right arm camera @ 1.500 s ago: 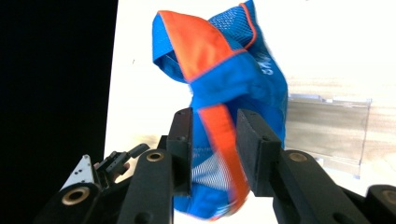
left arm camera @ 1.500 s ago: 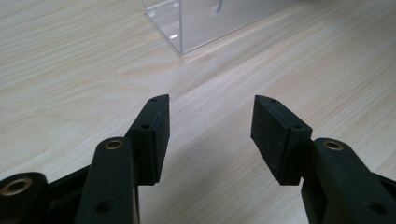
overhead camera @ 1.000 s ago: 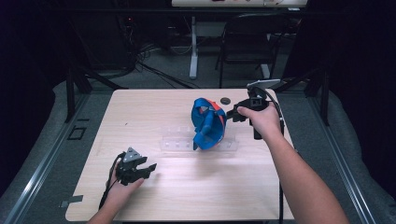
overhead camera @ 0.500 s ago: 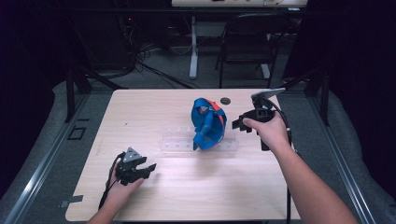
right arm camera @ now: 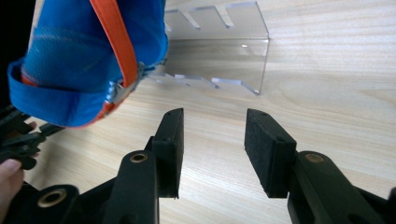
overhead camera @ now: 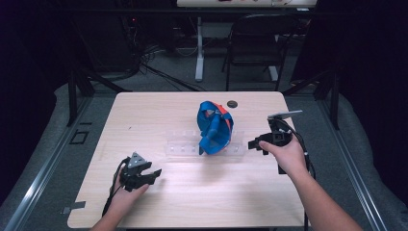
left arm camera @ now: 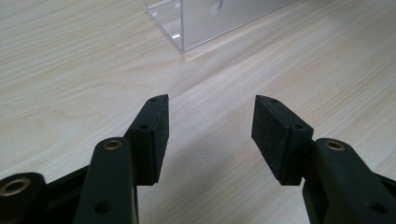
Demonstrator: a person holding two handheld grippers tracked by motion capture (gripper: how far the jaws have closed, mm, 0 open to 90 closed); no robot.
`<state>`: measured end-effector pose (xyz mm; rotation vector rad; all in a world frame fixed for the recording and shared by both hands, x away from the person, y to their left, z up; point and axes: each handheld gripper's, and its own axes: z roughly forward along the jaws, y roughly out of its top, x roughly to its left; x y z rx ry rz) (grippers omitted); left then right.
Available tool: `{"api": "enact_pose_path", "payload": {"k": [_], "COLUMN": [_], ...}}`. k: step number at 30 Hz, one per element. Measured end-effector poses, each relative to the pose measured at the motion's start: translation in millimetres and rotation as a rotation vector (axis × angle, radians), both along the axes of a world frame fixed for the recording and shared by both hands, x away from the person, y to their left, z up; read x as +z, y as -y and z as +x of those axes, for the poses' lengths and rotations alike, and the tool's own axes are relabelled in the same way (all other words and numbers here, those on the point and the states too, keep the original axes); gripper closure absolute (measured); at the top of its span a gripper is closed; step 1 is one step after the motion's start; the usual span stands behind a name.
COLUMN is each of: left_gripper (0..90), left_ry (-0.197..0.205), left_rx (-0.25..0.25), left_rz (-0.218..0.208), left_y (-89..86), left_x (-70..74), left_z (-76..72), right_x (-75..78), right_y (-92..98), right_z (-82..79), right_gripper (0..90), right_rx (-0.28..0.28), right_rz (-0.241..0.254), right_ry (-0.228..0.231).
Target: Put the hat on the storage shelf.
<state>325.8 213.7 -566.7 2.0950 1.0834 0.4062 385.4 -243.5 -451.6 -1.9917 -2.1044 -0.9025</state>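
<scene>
No writing can be read on anything. The blue cap (overhead camera: 214, 132) with its orange strap sits on the clear rack (overhead camera: 185, 144) mid-counter (overhead camera: 159, 110) — pale wood grain, dark room, a chair (overhead camera: 255, 43) behind. Right hand-held gripper (overhead camera: 256, 144), just beside the cap, has just been opening, nothing between its jaws; left hand-held gripper (overhead camera: 149, 174) open — empty.

I see a pale wooden table (overhead camera: 159, 115), matt, with fine straight grain. On it stands a clear plastic rack (right arm camera: 219, 51), glossy, its cut edges catching the light. The cap (overhead camera: 214, 129) in it looks like blue woven cloth, slightly rough, with an orange fabric strap (right arm camera: 116, 42) and a small shiny metal buckle. My right gripper (right arm camera: 212, 140) has matt black plastic jaws with rough, rubbery-looking pads and brass-coloured screw inserts.
</scene>
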Motion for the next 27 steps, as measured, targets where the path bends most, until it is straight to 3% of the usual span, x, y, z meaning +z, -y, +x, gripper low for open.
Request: {"api": "enact_pose_path", "payload": {"k": [5, 9, 11, 18, 24, 27], "left_gripper": [46.9, 47.0, 46.8, 46.7, 46.6, 46.5], "left_ry": [0.002, 0.002, -0.001, -0.004, -0.009, -0.012], "left_rx": [-0.001, -0.002, 0.000, 0.006, 0.010, 0.012], "left_rz": [0.002, 0.002, 0.001, 0.000, 0.000, 0.001], "left_y": [-1.1, -0.8, -0.6, -0.8, -1.4, -1.6], "left_x": [0.0, -0.1, -0.6, -1.7, -2.8, -3.2], "left_z": [0.2, -0.2, 0.0, 0.7, 1.4, 1.7], "right_x": [-13.9, -30.0, -36.6, -59.6, -76.1, -84.7], "right_y": [1.1, 4.9, 7.0, 9.3, 6.4, 9.1], "right_z": [-15.3, -28.7, -35.0, -61.2, -83.4, -86.5], "right_gripper": [58.1, 57.9, 57.9, 55.1, 52.9, 52.2], "right_rx": [0.012, 0.002, 0.002, 0.016, 0.020, 0.028], "right_rz": [0.014, 0.056, 0.046, 0.055, 0.034, 0.059], "right_ry": [0.015, 0.003, 0.005, 0.089, 0.209, 0.243]}}
